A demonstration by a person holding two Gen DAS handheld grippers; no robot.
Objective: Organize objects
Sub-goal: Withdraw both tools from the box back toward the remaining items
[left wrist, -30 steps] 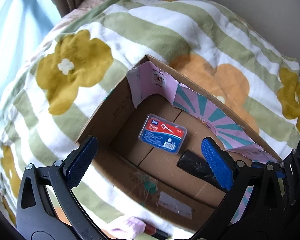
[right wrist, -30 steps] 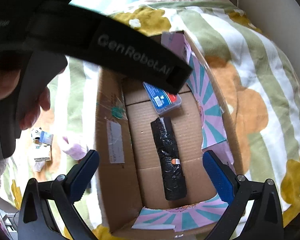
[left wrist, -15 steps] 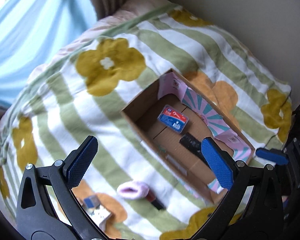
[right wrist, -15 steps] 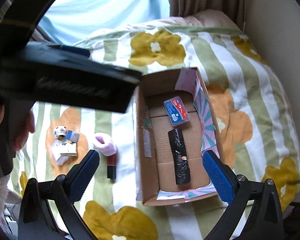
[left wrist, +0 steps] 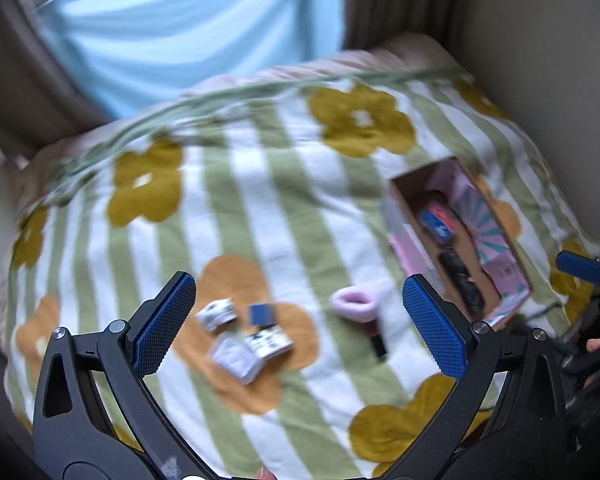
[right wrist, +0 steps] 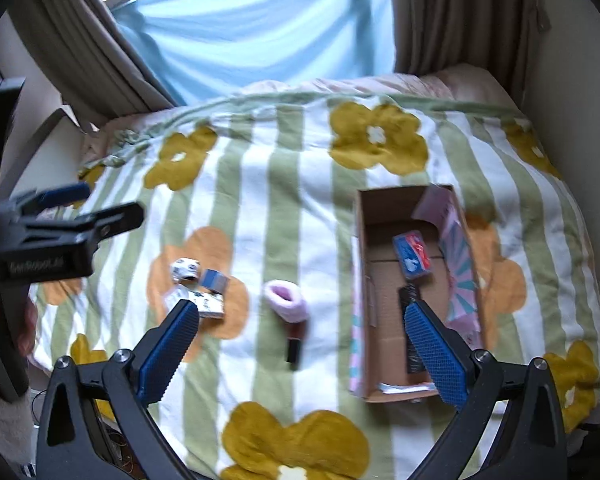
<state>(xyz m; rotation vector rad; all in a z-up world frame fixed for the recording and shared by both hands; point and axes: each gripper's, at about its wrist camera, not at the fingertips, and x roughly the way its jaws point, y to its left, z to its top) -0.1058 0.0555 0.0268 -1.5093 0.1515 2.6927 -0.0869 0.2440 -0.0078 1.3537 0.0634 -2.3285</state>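
Both grippers hanging open and empty above the flowered, green-striped blanket (right wrist: 284,184).

The left gripper (left wrist: 300,320) and right gripper (right wrist: 300,344) are holding nothing. The open cardboard box (right wrist: 362,280) is sitting at right, containing a blue-red plastic case (right wrist: 414,256) and black roll (right wrist: 410,340); a pink fuzzy brush (right wrist: 286,302) and small white packets (right wrist: 208,302) are lying left of it.

Black tongs (left wrist: 300,326), ribbed blue pads (left wrist: 165,322)

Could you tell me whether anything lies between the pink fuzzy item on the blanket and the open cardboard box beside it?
Nothing visible does: only bare striped blanket separates the pink fuzzy item from the cardboard box. The box's near wall stands upright, so the item must clear it.
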